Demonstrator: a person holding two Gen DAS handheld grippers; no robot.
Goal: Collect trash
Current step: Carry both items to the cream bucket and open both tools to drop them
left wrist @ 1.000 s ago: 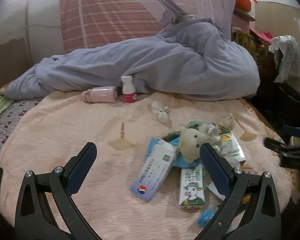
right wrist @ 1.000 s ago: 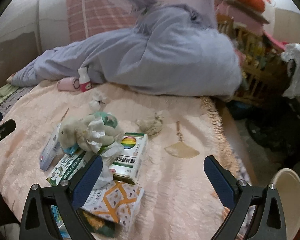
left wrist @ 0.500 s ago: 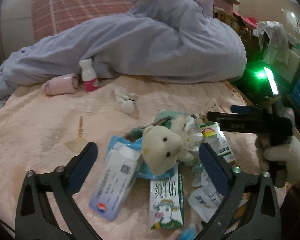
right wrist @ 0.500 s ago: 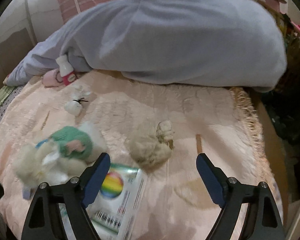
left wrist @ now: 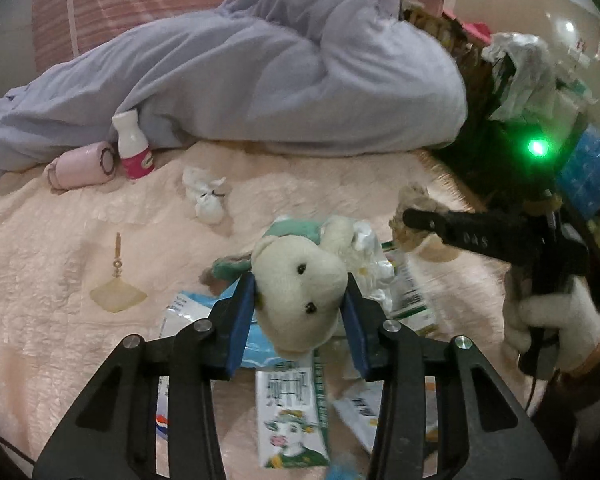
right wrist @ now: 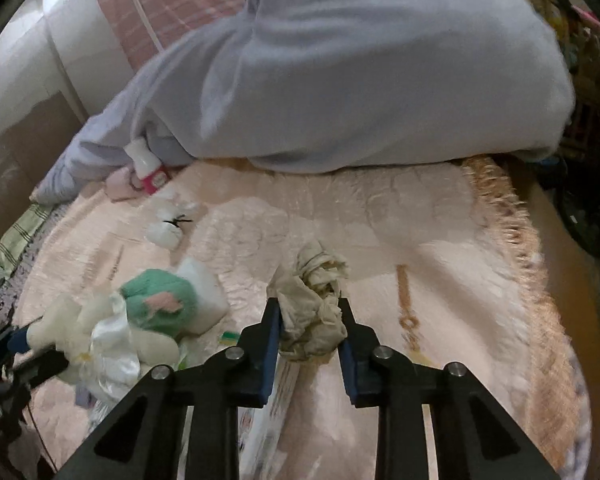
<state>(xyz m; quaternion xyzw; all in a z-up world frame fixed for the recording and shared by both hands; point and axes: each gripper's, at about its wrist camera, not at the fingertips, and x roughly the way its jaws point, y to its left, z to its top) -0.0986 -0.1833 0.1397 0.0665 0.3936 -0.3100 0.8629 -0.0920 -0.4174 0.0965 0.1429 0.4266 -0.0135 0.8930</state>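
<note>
Closing, the left tongs (left wrist: 300,300) pinch a plush toy (left wrist: 298,286) while the right tongs (right wrist: 309,326) squeeze a crumpled tissue (right wrist: 310,312). Cartons (left wrist: 292,416) just beneath and a bottle (left wrist: 134,148) far beyond remain uncollected.

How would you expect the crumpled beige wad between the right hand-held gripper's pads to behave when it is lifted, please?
The crumpled beige wad looks like creased tissue or cloth, so probably light and soft. It bulges between the closing right hand-held gripper, so it likely squashes rather than resists. Loose folds on top may flop or trail.

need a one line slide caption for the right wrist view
Right tool closing on a crumpled beige tissue wad on the pink bedspread, plush toy at left.
</note>
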